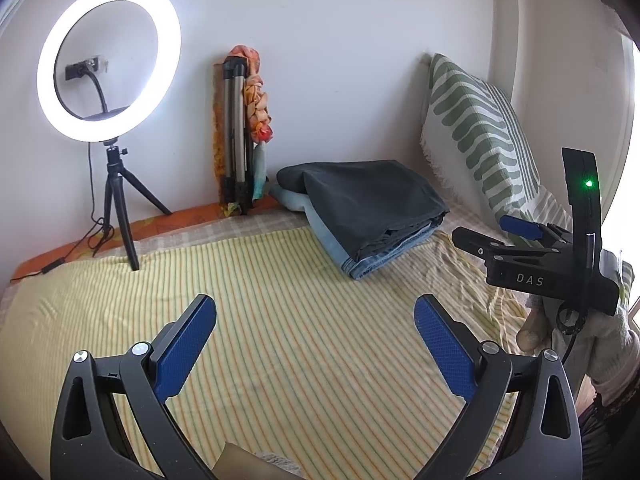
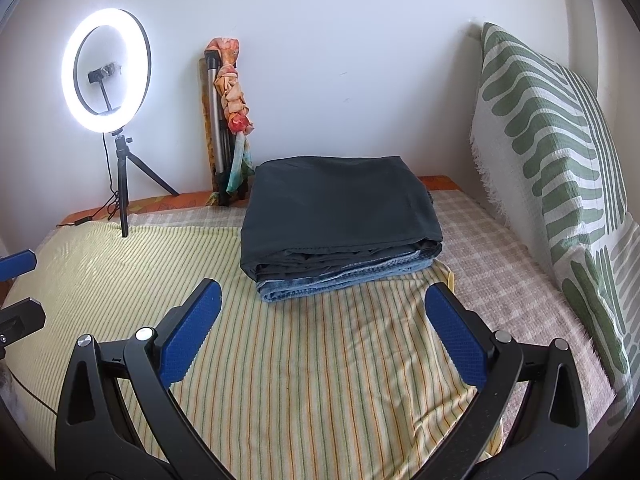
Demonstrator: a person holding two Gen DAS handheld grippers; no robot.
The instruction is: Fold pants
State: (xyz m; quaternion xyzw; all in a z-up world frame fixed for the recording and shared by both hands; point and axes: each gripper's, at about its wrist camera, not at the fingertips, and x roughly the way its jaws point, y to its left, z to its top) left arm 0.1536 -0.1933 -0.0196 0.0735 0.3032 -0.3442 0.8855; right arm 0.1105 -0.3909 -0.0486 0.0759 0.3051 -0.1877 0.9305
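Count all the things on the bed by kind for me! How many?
Folded pants: 2, dark pants on blue jeans
Ring lights: 1
Folded tripods: 1
Pillows: 1
Total: 5

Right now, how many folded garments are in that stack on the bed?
2 visible: folded dark grey pants on top, folded light blue denim jeans directly underneath, on the yellow striped cloth. More layers could be hidden between.
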